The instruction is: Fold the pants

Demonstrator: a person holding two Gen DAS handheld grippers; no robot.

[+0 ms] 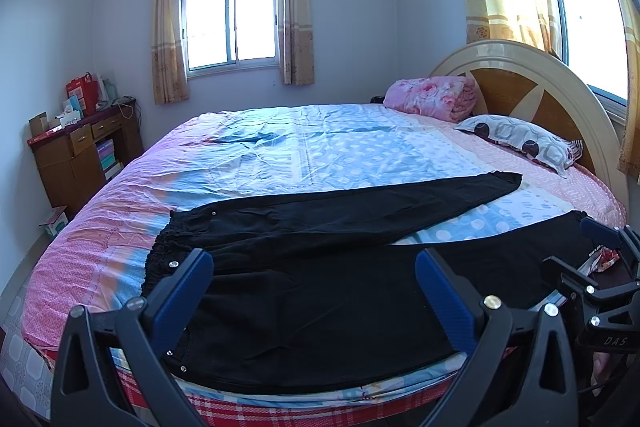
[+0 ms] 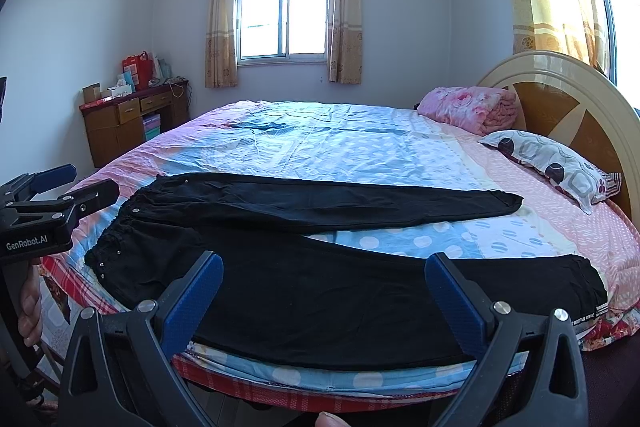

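Observation:
Black pants lie flat on the bed. The elastic waistband is on the left and the two legs splay apart toward the right. The far leg angles toward the pillow. The near leg runs along the bed's front edge and ends in a cuff with a white label. My left gripper hovers open over the waist and hip end, holding nothing. My right gripper is open above the near leg, also holding nothing.
The bed has a pink and blue dotted sheet. By the rounded headboard on the right lie a patterned pillow and a folded pink quilt. A wooden desk stands at the back left wall. A hand grips the left handle.

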